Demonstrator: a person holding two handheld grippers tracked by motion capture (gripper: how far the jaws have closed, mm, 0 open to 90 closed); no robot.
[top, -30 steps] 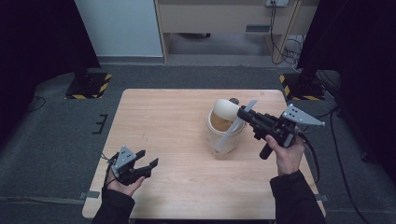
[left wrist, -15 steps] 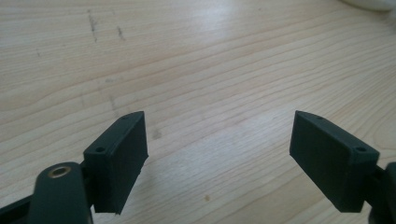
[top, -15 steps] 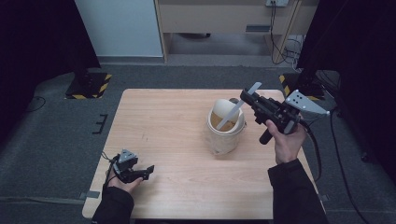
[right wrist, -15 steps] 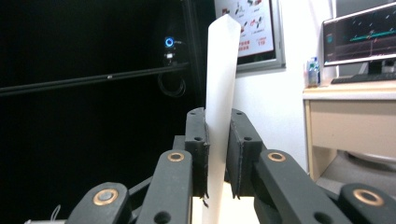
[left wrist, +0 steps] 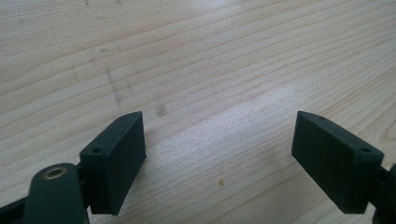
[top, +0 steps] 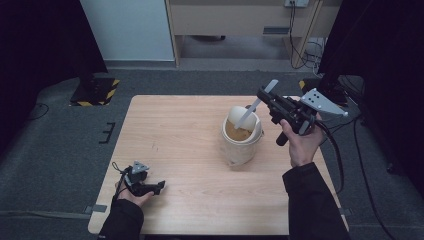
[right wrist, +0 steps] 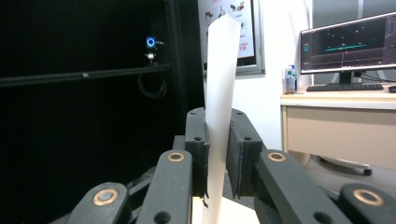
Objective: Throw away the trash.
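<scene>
A cream-coloured pot (top: 241,142) with brownish contents stands on the wooden table (top: 185,125), right of centre. My right gripper (top: 265,96) is raised beside its rim, shut on the handle of a white spatula (top: 256,105) whose lower end dips into the pot. In the right gripper view the white spatula (right wrist: 218,116) stands upright, pinched between the two jaws of my right gripper (right wrist: 217,140). My left gripper (top: 159,186) rests low near the table's front left, open with nothing in it. The left gripper (left wrist: 219,154) hovers close over bare wood with its jaws wide apart.
Dark floor surrounds the table; a yellow-black striped base (top: 95,90) stands back left and cables (top: 305,40) hang back right. A desk with a monitor (right wrist: 348,44) shows in the right gripper view. The table's left half is bare wood.
My right gripper has lifted and tilted upward, drawing the spatula higher out of the pot. My left gripper has slid toward the table's front edge and sunk lower.
</scene>
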